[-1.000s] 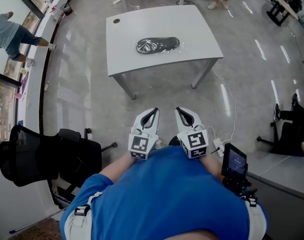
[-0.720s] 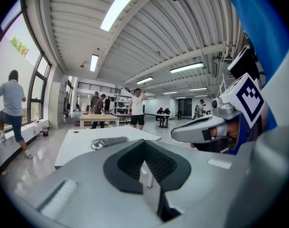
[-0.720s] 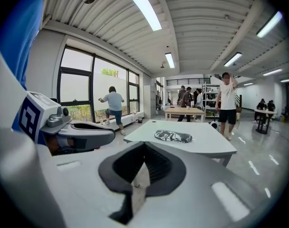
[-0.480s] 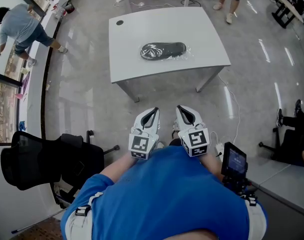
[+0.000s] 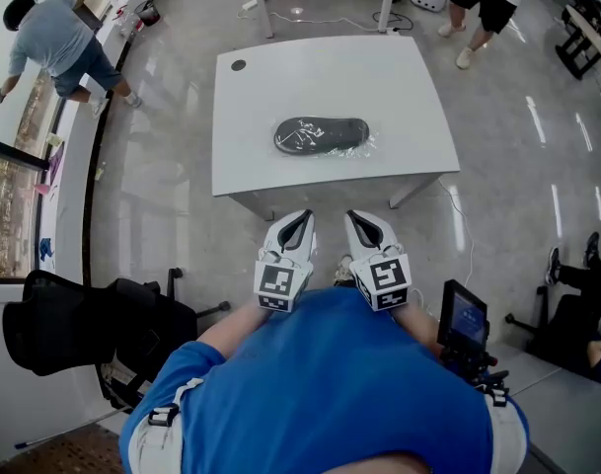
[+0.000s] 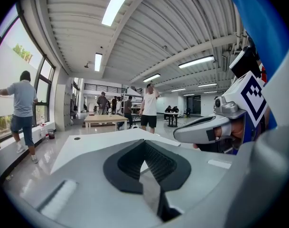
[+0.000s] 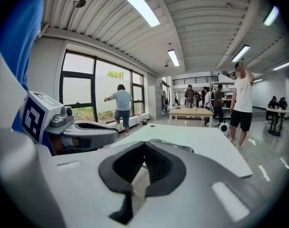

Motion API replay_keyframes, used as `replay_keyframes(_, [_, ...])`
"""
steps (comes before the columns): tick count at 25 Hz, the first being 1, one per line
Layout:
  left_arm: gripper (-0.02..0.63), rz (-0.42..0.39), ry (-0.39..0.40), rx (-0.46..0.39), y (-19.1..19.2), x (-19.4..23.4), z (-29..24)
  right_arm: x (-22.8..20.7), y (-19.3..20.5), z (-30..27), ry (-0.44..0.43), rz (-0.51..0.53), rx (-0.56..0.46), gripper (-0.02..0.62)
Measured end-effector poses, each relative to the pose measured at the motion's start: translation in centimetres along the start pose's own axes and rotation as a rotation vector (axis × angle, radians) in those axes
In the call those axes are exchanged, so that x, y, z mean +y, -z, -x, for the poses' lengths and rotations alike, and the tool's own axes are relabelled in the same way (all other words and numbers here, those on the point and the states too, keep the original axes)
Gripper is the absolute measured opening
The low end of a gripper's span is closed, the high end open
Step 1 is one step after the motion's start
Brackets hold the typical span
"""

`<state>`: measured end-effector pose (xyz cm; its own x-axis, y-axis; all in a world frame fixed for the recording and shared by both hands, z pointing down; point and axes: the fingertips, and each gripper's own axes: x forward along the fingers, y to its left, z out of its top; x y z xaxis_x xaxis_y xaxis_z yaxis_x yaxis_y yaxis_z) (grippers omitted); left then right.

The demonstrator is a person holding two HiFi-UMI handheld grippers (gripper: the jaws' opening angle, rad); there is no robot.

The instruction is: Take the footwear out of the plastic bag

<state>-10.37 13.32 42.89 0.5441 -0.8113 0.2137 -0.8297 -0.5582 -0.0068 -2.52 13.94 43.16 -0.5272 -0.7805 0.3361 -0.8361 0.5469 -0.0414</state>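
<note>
bag (image 5: 325, 136): 1 black shoe sealed inside, on table (image 5: 270, 77) | left gripper (image 5: 296, 228), right gripper (image 5: 365, 227): jaws together, empty

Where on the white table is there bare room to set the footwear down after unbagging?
The table is bare all around the bagged footwear. The widest patch is on the far side, apart from a dark round spot near the far left corner. The near strip is narrower. Only the middle is taken.
</note>
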Motion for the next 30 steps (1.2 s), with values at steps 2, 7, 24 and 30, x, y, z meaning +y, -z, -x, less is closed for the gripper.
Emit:
replay_keyframes(2, [0.002,-0.003,-0.015,0.0,-0.5,0.1,-2.2,-1.9,-0.3,-1.0,-0.02,0.005,-0.001,0.003])
replay_keyframes(7, [0.002,-0.016,-0.048,0.013,-1.1,0.5,-7.2,-6.5,-0.7,-3.7,-0.061,-0.001,-0.012,0.003])
replay_keyframes(24, [0.0,-0.025,0.007,0.063,2.2,7.7,-17.8,-13.8,1.1,-14.9,-0.012,-0.046,0.042,0.003])
replay_keyframes(30, [0.0,-0.024,0.061,0.041,-1.2,10.8,-19.9,-14.9,-2.9,-17.1,0.051,-0.046,0.051,0.003])
